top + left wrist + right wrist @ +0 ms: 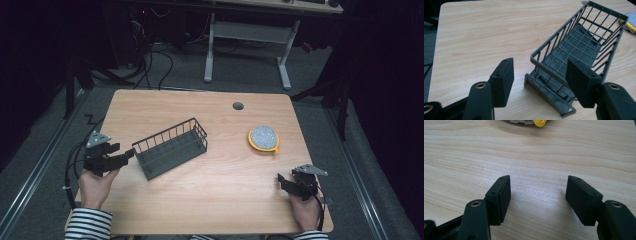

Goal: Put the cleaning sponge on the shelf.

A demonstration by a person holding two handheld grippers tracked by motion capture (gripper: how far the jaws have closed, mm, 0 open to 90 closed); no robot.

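Observation:
A dark grey wire basket (171,147) lies slanted on the wooden table, left of centre. Its near end wall (549,75) stands between the open jaws of my left gripper (541,75), which does not grip it; in the high view that gripper (125,156) sits just left of the basket's near corner. A round grey scouring pad with a yellow rim (263,138) lies to the right of the basket, and its yellow edge (539,122) peeks in at the top of the right gripper view. My right gripper (282,180) rests open near the front right of the table, nothing between its jaws (538,195).
A small round grommet (238,106) sits in the table (210,200) near its far edge. Beyond the table stands the white frame of another desk (247,50) with cables on the dark floor. Bare wood lies between basket and right gripper.

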